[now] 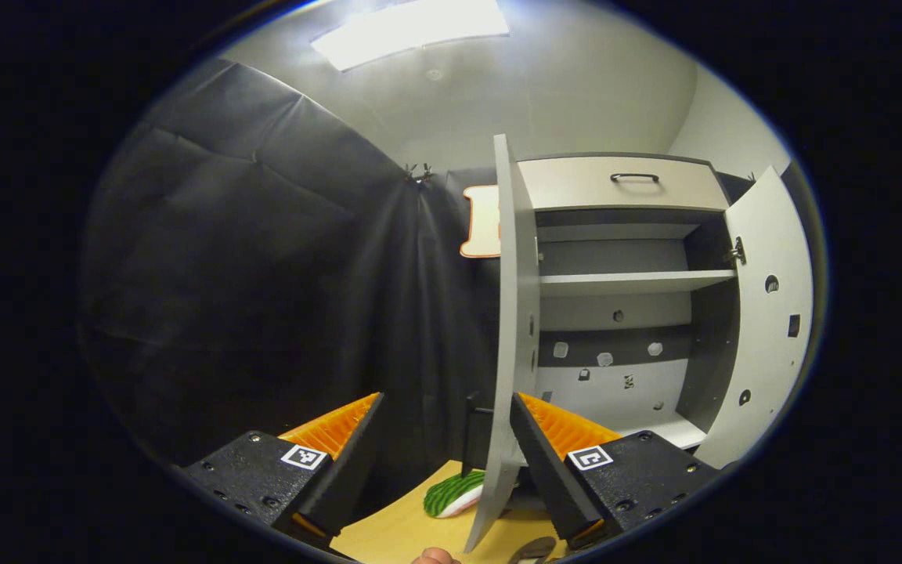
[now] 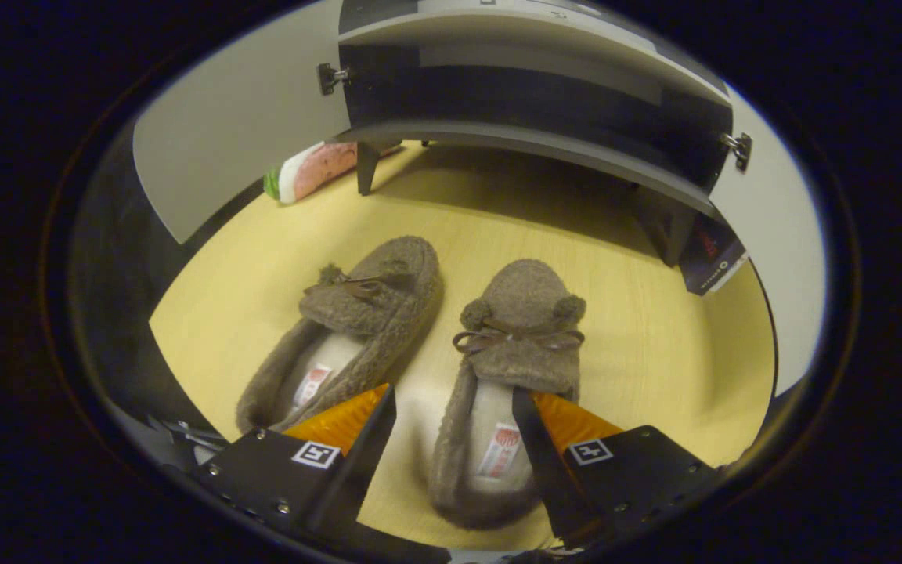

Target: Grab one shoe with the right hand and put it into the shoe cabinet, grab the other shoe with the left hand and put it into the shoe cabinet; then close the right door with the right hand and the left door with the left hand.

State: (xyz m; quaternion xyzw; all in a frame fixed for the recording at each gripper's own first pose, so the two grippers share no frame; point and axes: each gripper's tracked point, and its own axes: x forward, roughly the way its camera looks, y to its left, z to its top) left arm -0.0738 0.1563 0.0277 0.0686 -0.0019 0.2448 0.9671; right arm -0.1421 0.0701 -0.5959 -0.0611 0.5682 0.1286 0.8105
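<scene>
In the right gripper view, two fuzzy brown shoes are seen lying side by side on a yellow wooden table point(image 2: 654, 345), toes pointed toward the cabinet point(image 2: 529, 94). The right shoe point(image 2: 514, 352) lies between the fingers of the right gripper point(image 2: 451, 415), whose jaws are spread wide around its heel end; neither finger is seen to press on it. The left shoe point(image 2: 357, 329) is angled slightly, just beside the other and clear of the fingers. The cabinet is raised on short legs, and its bottom compartment is seen open and dark above the shoes, with both doors swung outward. A watermelon-patterned item point(image 2: 310, 168) lies on the table by the left door, near a front leg.

In the left gripper view, the left gripper point(image 1: 447, 439) is held high with jaws released and nothing between them. The left door point(image 1: 514, 329) is seen edge-on just ahead of the fingers, and the right door point(image 1: 768, 313) stands wide open. A shelf point(image 1: 631, 282) divides the cabinet's interior, and a drawer point(image 1: 623, 184) with a dark handle sits on top. The watermelon-patterned item point(image 1: 455, 493) is seen on the table point(image 1: 396, 533) below the left door
</scene>
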